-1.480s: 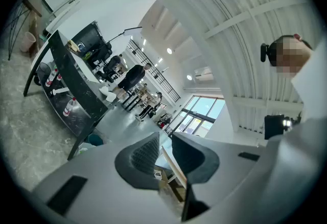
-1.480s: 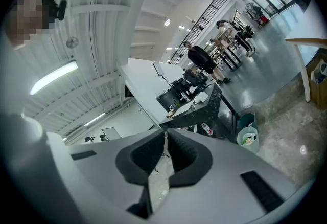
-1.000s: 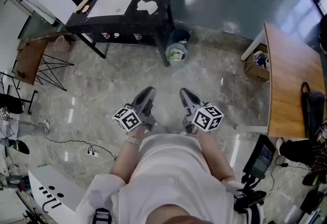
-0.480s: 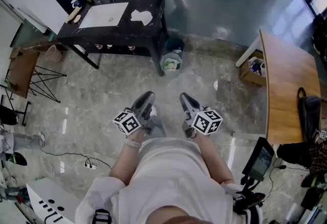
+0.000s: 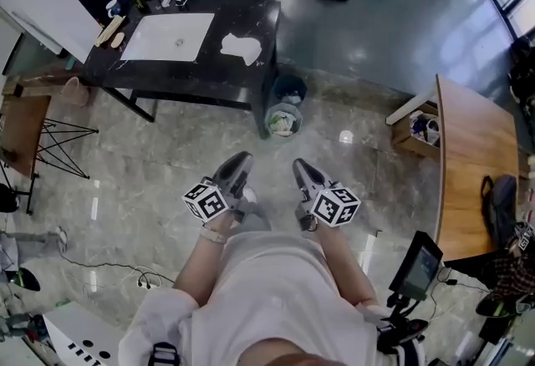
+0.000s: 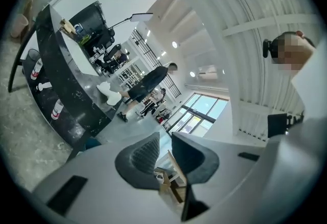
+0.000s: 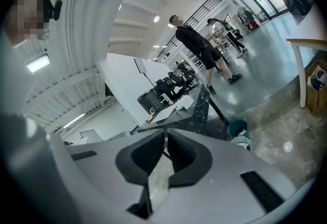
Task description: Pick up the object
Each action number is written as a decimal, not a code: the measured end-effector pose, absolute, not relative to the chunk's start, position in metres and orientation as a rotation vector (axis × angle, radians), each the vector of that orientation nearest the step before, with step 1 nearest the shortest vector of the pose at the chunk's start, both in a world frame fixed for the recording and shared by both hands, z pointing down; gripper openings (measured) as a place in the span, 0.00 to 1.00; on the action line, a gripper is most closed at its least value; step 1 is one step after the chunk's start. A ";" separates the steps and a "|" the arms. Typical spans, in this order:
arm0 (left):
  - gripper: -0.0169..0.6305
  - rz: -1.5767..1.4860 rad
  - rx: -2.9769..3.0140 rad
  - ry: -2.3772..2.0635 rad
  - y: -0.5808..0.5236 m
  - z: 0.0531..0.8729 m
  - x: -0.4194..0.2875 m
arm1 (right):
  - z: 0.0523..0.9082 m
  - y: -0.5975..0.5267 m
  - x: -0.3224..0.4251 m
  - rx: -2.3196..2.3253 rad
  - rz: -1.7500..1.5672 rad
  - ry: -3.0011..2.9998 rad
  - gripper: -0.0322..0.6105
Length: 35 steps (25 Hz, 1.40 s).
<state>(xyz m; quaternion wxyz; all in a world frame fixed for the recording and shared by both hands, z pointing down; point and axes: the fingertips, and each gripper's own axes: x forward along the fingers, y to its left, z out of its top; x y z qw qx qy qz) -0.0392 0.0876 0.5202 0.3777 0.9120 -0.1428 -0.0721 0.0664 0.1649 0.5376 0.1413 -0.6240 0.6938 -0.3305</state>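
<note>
Right gripper view shows your right gripper (image 7: 166,133) with its dark ribbed pads pressed tip to tip and nothing held. Your left gripper (image 6: 164,138) stands a narrow slit apart, also empty.

Well ahead of both noses stands the black marble-topped table (image 5: 259,22). On it lie a flat white sheet (image 5: 171,37) and a white irregular-shaped piece (image 5: 242,48), probably the object to pick up.

If you arrive with the jaws this narrow, they would likely shove the piece across the slick top. Two round waste bins (image 5: 284,118) at the table's near corner could catch your feet.

You hold both grippers side by side at your waist, forearms tucked in, noses pointing forward.
</note>
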 end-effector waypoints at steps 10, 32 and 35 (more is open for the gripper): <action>0.14 -0.191 2.289 -0.361 -0.046 0.527 -0.060 | 0.543 0.031 0.046 -1.824 -1.000 2.011 0.08; 0.14 -0.298 2.210 -0.630 -0.147 0.533 -0.137 | 0.558 -0.103 0.035 -1.791 -1.063 2.227 0.08; 0.14 -0.291 2.208 -0.698 -0.147 0.528 -0.144 | 0.564 -0.122 0.047 -1.801 -1.052 2.274 0.08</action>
